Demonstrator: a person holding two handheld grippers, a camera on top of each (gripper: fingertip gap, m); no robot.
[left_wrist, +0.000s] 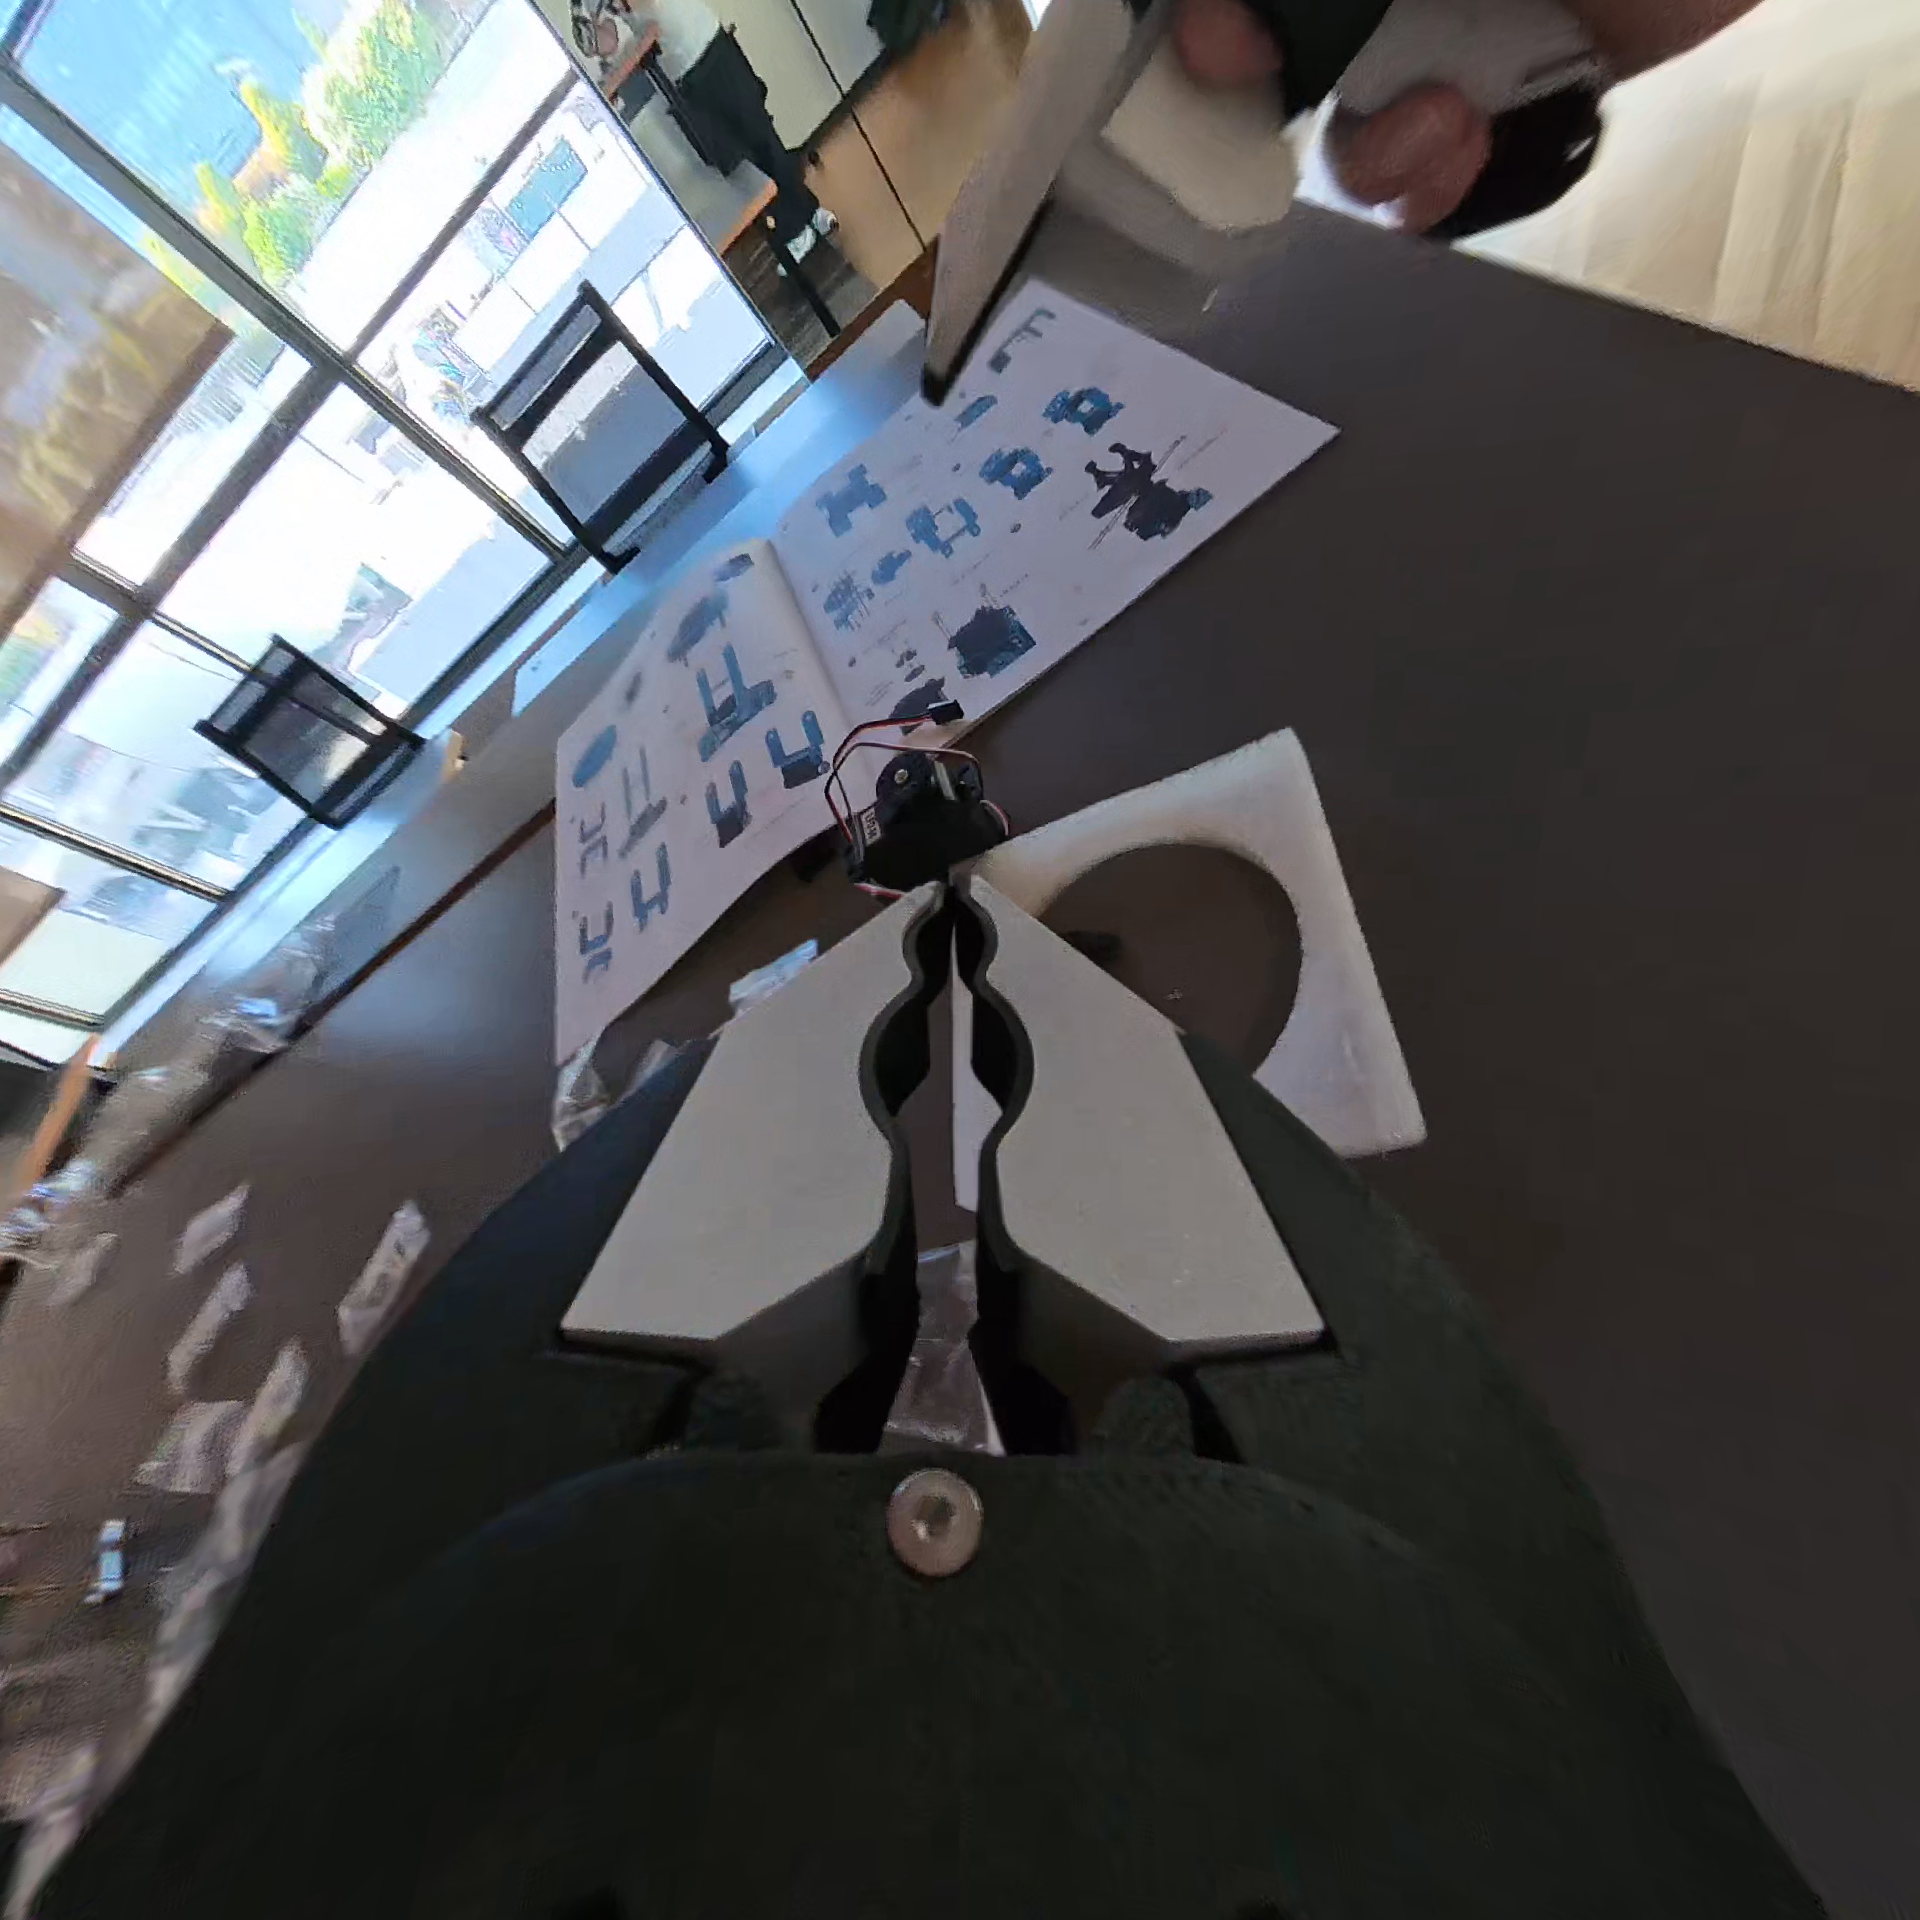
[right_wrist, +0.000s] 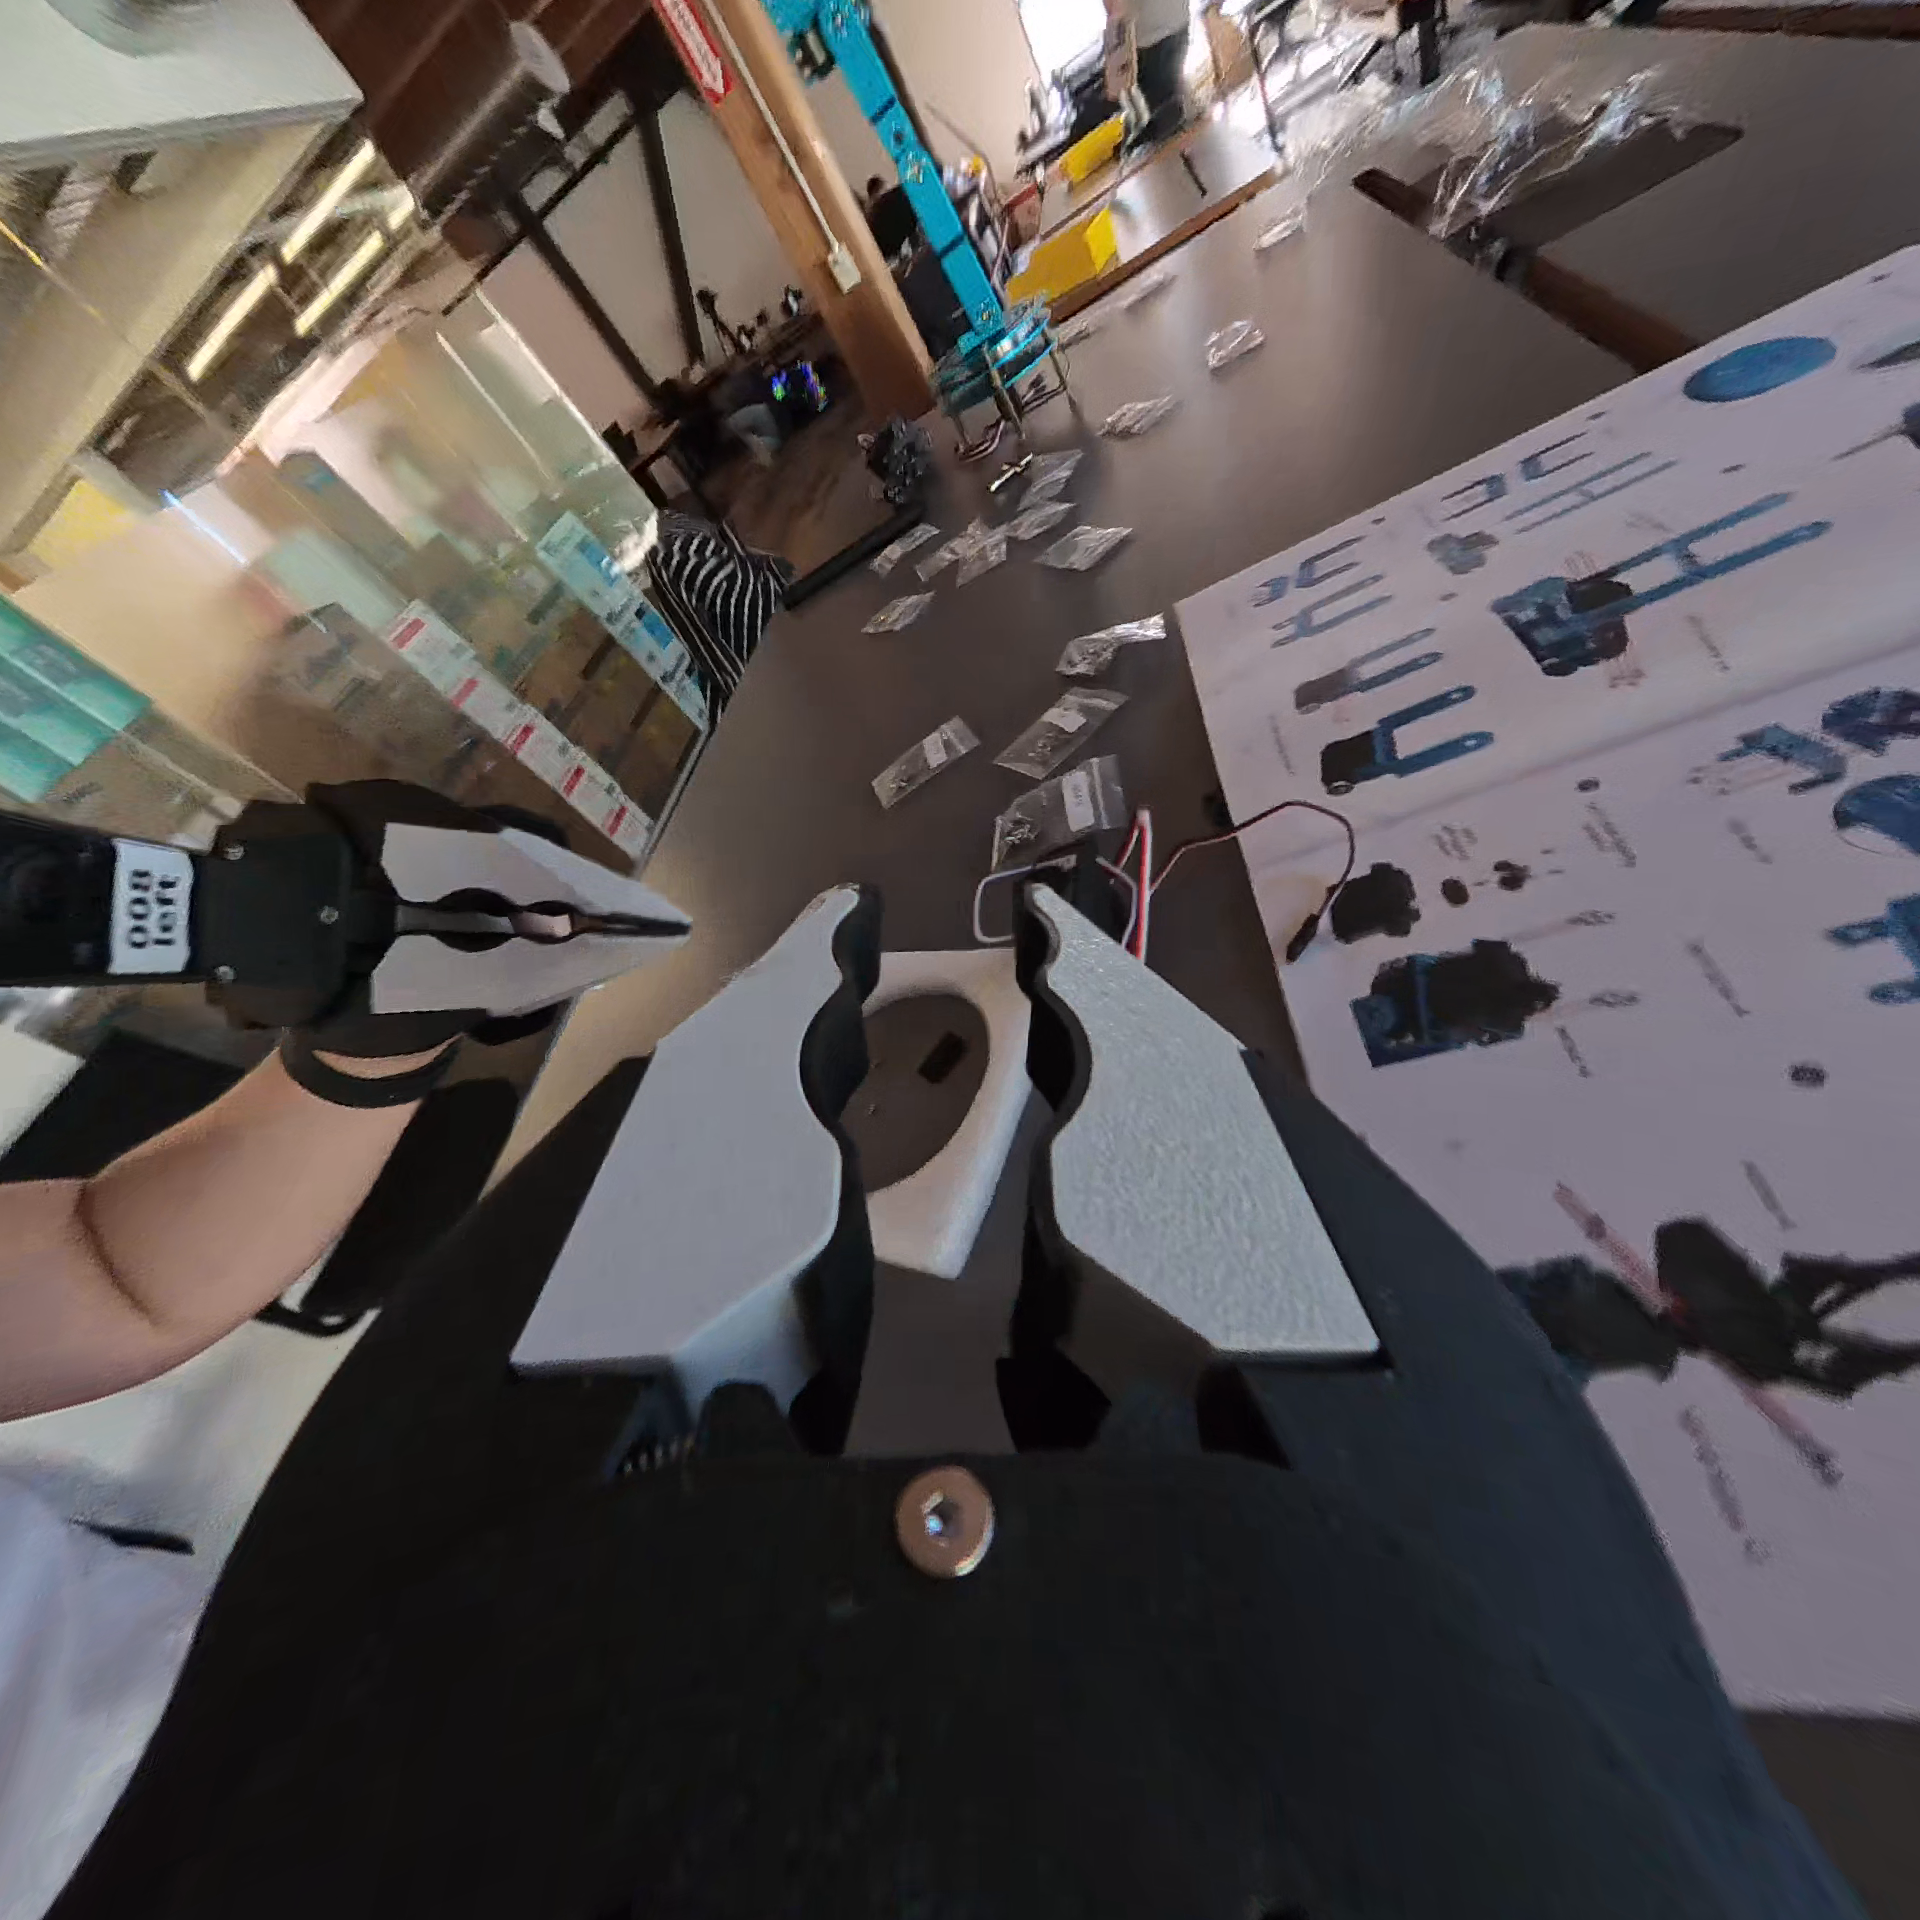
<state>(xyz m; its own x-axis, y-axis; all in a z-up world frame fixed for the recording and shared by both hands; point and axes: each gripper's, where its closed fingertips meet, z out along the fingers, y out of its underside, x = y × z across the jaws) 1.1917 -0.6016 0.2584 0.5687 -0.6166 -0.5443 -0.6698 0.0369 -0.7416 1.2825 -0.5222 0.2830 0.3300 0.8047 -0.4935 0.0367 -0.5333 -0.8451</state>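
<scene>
My left gripper (left_wrist: 951, 891) is shut and holds nothing, its tips just short of a black servo motor (left_wrist: 920, 831) with red, white and black wires. A white foam square (left_wrist: 1340, 1049) with a round hole lies right of it. My right gripper (right_wrist: 945, 899) is open and empty, hovering over the same foam square (right_wrist: 935, 1216), with the servo (right_wrist: 1093, 891) just past its right fingertip. The left gripper (right_wrist: 665, 923) shows shut at left in the right wrist view. One right-gripper finger (left_wrist: 997, 197) shows at the top of the left wrist view.
An open instruction booklet (left_wrist: 935, 582) with blue part drawings lies on the dark table (left_wrist: 1558, 779), also right of my right gripper (right_wrist: 1558, 852). Several small clear bags of parts (right_wrist: 1049, 727) are scattered beyond. A blue robot arm (right_wrist: 935, 208) stands at the far edge. The gap from one gripper's tips to the other's is roughly 12 centimetres. The white foam square (left_wrist: 1340, 1049) lies some 10 centimetres from my left tips, 20 centimetres from my right tips.
</scene>
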